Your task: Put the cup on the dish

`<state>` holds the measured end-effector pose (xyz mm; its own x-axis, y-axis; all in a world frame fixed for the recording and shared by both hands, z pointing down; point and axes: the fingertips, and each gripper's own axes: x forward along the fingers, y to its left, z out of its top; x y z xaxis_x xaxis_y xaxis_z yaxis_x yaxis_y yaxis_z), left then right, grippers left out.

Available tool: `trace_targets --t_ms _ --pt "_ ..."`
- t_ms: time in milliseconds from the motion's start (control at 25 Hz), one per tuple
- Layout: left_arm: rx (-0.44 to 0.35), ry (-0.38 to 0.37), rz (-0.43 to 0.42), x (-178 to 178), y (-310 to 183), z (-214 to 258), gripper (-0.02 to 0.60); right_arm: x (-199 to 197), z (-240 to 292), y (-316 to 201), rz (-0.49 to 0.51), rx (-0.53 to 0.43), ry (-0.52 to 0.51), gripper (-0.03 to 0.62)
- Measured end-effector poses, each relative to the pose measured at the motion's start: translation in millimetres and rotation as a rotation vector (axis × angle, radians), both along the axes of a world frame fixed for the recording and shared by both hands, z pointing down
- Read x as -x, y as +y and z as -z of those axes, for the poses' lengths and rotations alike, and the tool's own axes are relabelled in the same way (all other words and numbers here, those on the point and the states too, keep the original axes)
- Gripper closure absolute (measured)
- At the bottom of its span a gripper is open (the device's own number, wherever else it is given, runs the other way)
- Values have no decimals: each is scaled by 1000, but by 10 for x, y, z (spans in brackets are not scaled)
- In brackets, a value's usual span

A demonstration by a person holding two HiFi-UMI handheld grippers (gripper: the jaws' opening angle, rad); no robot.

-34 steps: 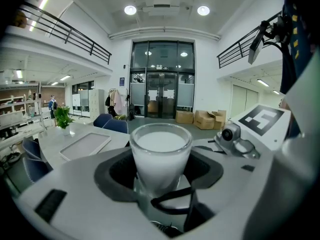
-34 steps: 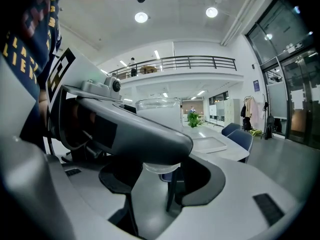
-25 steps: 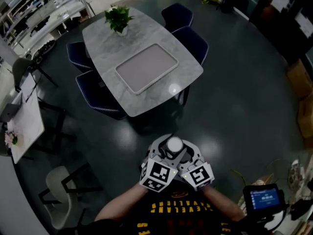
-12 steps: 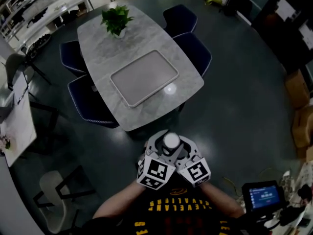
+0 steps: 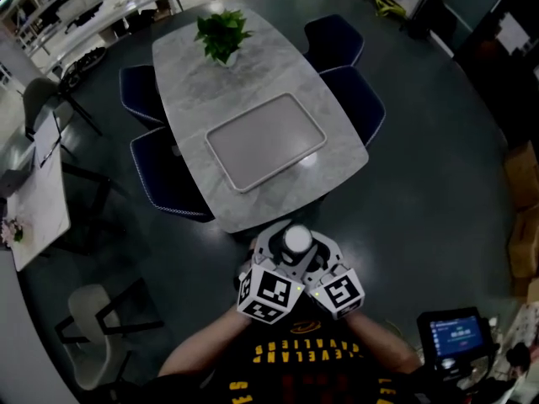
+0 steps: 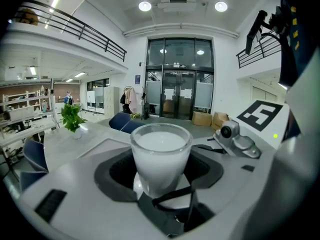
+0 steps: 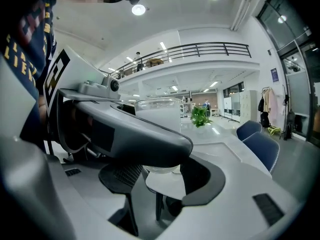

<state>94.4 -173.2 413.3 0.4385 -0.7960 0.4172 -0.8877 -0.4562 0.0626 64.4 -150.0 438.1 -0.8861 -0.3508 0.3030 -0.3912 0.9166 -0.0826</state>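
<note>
The table (image 5: 189, 74) now lies closer than a second ago, its near edge just ahead of the left gripper (image 5: 275, 249) and right gripper (image 5: 320, 252), both clamped around the cup (image 5: 296, 241), so only the last reach to the tray (image 5: 265, 141) at the surface's middle seems left.

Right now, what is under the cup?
A white dish shows just under the cup. The cup and the jaws cover its middle, so I cannot tell whether the cup rests on it.
</note>
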Motion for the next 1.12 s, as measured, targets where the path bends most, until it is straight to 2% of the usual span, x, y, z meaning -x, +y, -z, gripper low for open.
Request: trace_targets --t_ms 280,680,840,1120 --pt "-11 -35 91 298 -425 -32 322 281 -34 -391 90 -3 -18 368" --pt "-49 -95 243 781 -1436 -30 322 741 -6 -1392 226 -81 -14 368" --pt "-42 -118 310 958 -1800 -53 322 907 -19 -1749 254 -78 -20 368" --pt "-48 -96 453 1369 -2183 -217 321 1239 -240 -2150 287 -48 -11 368"
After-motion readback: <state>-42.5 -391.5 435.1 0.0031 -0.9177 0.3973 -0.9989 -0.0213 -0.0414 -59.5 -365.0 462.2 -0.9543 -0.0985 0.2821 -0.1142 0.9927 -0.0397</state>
